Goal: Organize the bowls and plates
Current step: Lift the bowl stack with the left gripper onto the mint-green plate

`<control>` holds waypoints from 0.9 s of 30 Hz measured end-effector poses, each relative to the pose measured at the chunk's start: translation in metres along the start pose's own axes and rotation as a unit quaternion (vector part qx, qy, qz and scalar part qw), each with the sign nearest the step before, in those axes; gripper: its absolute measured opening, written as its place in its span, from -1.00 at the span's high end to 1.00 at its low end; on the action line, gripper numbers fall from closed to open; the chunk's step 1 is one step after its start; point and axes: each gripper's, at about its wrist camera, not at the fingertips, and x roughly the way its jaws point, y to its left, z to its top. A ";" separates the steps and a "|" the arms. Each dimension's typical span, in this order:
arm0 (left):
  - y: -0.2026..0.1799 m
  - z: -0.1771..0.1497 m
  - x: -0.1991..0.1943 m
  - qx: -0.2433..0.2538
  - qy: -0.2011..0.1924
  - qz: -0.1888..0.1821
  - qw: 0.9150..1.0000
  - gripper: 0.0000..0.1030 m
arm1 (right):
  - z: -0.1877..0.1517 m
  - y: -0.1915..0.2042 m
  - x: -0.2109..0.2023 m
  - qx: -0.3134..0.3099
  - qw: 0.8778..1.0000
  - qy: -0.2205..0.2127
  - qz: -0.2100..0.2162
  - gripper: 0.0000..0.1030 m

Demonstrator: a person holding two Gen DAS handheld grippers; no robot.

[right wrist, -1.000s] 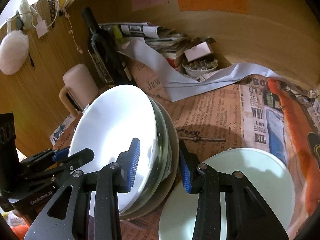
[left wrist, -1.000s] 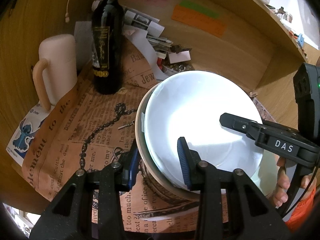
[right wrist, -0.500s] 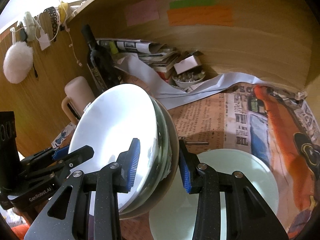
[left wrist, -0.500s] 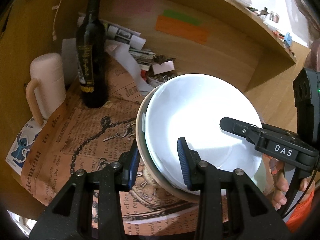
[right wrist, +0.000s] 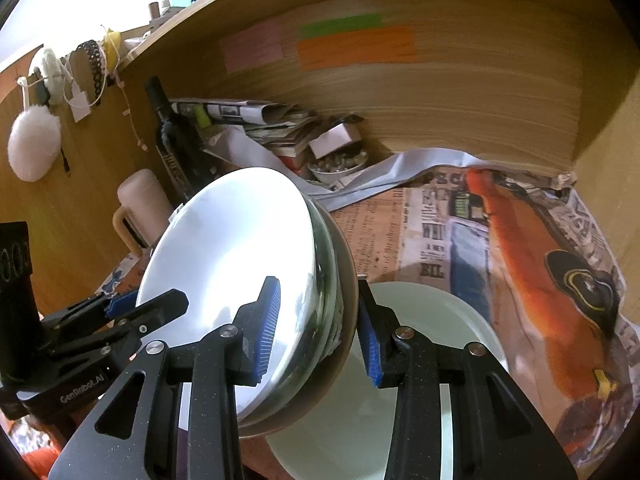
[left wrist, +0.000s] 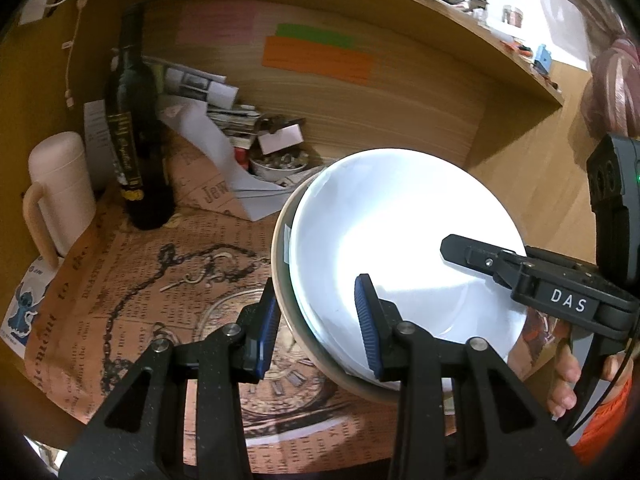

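Left gripper [left wrist: 318, 332] and right gripper [right wrist: 318, 330] each clamp opposite rims of the tilted stack of bowls [left wrist: 404, 248], above the newspaper-covered shelf [left wrist: 132, 304].

At your twelve o'clock, a green strip [left wrist: 316, 36] sits above an orange strip [left wrist: 318, 59], with a pale pink note [left wrist: 218, 23] to their left on the wood-grain back panel [left wrist: 400, 108]. At ten o'clock stands your dark bottle [left wrist: 138, 148] with a black-and-gold label, and at nine the cream mug [left wrist: 60, 188]. You have a white plate [left wrist: 404, 240] nested in a tan-rimmed bowl [left wrist: 282, 264]. Beneath is tan newsprint paper [left wrist: 120, 292] with black chain drawings. The pads [left wrist: 368, 332] are blue on black. A pale green plate [right wrist: 440, 336] lies at your five o'clock.
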 end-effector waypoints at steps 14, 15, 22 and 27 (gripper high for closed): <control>-0.043 -0.004 0.010 0.031 0.013 -0.029 0.999 0.29 | -0.018 -0.040 -0.027 0.034 0.999 -0.002 -0.028 0.34; -0.046 -0.004 0.011 0.032 0.014 -0.031 0.999 0.29 | -0.019 -0.043 -0.028 0.036 0.999 -0.001 -0.030 0.34; -0.061 -0.006 0.024 0.041 0.028 -0.044 0.998 0.29 | -0.027 -0.061 -0.033 0.052 0.998 0.004 -0.043 0.34; -0.065 -0.012 0.036 0.039 0.047 -0.054 0.997 0.29 | -0.031 -0.069 -0.030 0.062 0.997 0.014 -0.051 0.34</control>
